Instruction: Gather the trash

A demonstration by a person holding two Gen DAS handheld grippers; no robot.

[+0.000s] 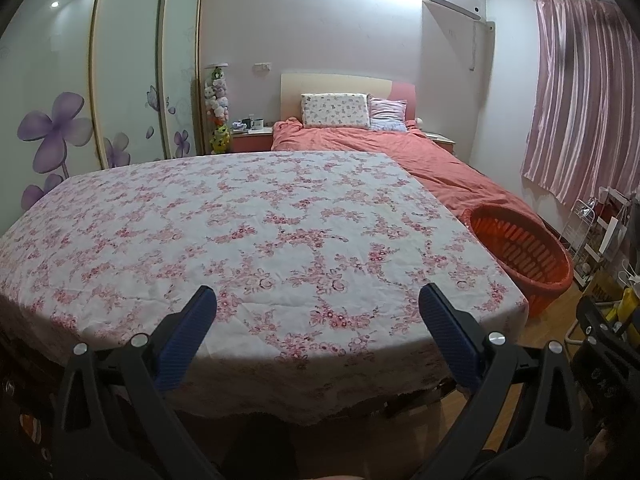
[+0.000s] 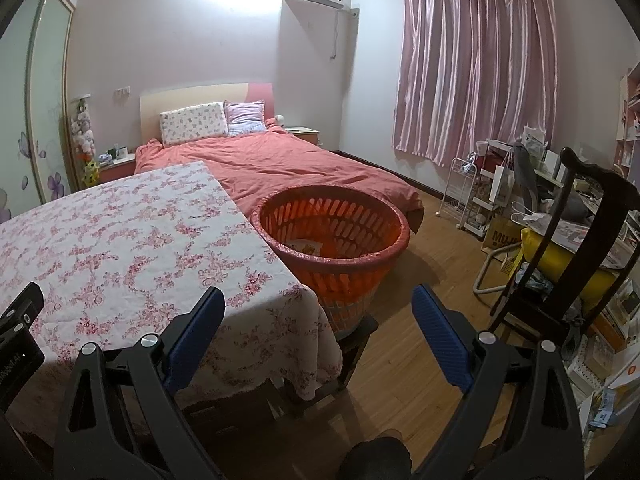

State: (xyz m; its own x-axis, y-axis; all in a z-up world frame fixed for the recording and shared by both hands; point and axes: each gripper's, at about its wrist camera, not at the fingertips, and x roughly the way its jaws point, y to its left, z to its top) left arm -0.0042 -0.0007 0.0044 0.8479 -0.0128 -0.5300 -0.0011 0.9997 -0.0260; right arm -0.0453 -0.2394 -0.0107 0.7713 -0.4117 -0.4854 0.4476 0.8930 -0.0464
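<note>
Orange plastic slats form the wall of the laundry-style basket [image 2: 332, 236], which is set on a dark stool just beside the right edge of the table [image 2: 120, 232]. From the right wrist view the inside of the basket is seen, and a flat piece of paper or packaging [image 2: 306, 246] lies on its bottom; what exactly it is cannot be told. From the left wrist view only the basket's rim and far inner wall [image 1: 520, 248] are shown, and its contents are hidden.

The table [image 1: 240, 232] is covered by a white cloth with a pink flower print, seen nearly whole in the left view and only in part in the right view.

The left gripper [image 1: 318, 300] is held over the near edge of the table, its blue-padded fingers spread wide with nothing between them. The right gripper [image 2: 318, 300] is held beyond the table's near right corner, below the basket, equally wide apart and holding nothing.

Behind the table a bed [image 2: 280, 164] with a red cover is seen in both views. A dark wooden chair [image 2: 560, 240] and cluttered shelves right of the basket are shown clearly only by the right view; the flower-painted wardrobe doors [image 1: 100, 92] left of the table are shown fully only by the left.
</note>
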